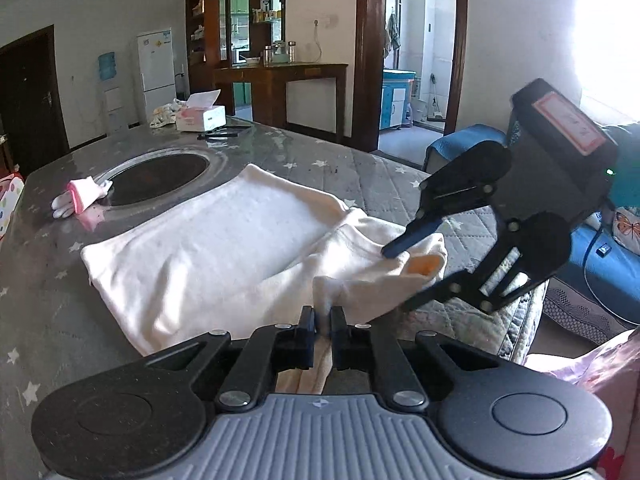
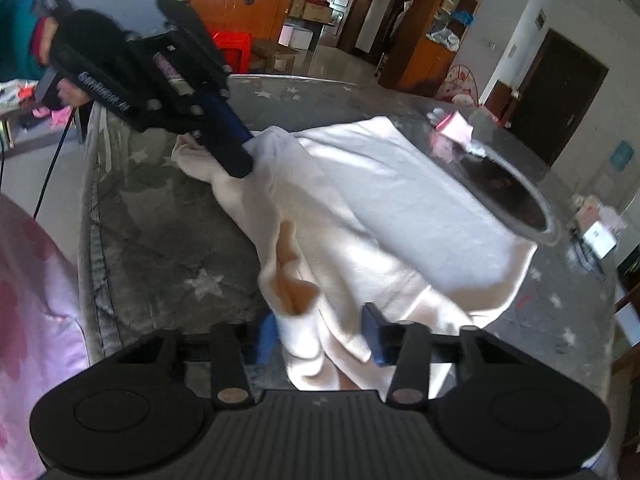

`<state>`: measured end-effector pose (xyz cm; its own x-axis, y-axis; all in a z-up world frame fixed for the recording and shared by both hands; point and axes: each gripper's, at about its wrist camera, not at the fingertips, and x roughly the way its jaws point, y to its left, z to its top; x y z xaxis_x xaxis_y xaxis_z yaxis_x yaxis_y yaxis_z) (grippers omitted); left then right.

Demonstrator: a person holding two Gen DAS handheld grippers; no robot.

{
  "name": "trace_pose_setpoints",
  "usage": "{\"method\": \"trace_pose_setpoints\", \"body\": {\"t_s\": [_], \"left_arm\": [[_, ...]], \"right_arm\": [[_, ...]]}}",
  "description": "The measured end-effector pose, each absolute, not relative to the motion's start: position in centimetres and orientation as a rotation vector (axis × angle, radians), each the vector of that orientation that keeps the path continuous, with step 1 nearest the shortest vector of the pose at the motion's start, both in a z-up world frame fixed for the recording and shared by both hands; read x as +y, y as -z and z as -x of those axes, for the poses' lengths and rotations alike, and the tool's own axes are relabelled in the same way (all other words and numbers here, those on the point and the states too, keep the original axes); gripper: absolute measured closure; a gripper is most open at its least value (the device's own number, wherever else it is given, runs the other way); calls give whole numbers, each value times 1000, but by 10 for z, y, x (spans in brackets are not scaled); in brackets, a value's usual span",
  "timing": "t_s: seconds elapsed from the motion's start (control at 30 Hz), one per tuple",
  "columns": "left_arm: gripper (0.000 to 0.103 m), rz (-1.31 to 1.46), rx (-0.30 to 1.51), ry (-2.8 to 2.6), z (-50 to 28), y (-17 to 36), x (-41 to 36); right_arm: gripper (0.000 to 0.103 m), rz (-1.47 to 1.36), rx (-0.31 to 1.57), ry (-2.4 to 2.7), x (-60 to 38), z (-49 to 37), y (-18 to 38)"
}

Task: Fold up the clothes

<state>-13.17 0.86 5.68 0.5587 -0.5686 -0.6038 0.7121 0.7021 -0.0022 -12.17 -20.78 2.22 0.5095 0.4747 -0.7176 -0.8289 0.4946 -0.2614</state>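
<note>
A cream-white, soft knit garment [image 1: 208,236] lies across the middle of a table [image 1: 48,320] covered in grey quilted cloth printed with small white stars. Most of its body is spread flat and smooth; the near end is gathered into loose ridges and lifted off the cloth, showing an orange patch of lining inside a fold.

In the left wrist view, the left hand-held gripper [image 1: 324,320] at 6 o'clock is clenched on a bunched tuft of that near edge, its black fingers pressed tight against the fabric on both sides. At 3 o'clock the right hand-held gripper [image 1: 394,276] comes in tilted, its blue-tipped upper finger lying on the creased fabric and its lower one beneath the fold.

In the right wrist view, the right hand-held gripper's blue pads stand well apart on either side of a hanging fold, not pinching it; whether they touch the cloth is unclear because of blur.

Beyond the garment, at 11 o'clock in the left view, a round dark glossy plate [image 1: 156,176] with a pale metal rim sits set into the table. Just beside its left rim lies a small pink-and-white crumpled sock-like item [image 1: 80,198]. Farther back, a white rectangular tissue box [image 1: 202,116] with a pink pattern stands near the table's far edge.
</note>
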Motion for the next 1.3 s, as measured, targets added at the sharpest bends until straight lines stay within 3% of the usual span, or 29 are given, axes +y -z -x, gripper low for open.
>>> {"method": "trace_pose_setpoints", "body": {"t_s": [0.1,0.17,0.37,0.47,0.63,0.73,0.8,0.9,1.3], "left_arm": [[91,-268,607,759,137,-52,11],[89,-286,598,756,142,-48,12],[78,-369,556,720,160,-38,12],[77,-394,556,711,164,-34,13],[62,-473,519,691,170,-28,9],[62,-509,517,688,169,-24,8],[82,-518,519,682,167,-23,10],[93,-495,517,679,164,-28,16],[95,-351,501,738,183,-78,42]], "right_arm": [[88,599,624,-865,-208,116,-25],[90,567,632,-863,-209,113,-29],[91,509,669,-853,-210,103,-38],[91,492,673,-844,-210,99,-42],[91,480,670,-829,-208,97,-47],[91,479,667,-822,-206,96,-48],[92,482,669,-813,-206,97,-47],[93,481,660,-808,-205,100,-48],[94,449,587,-866,-216,133,-84]]}}
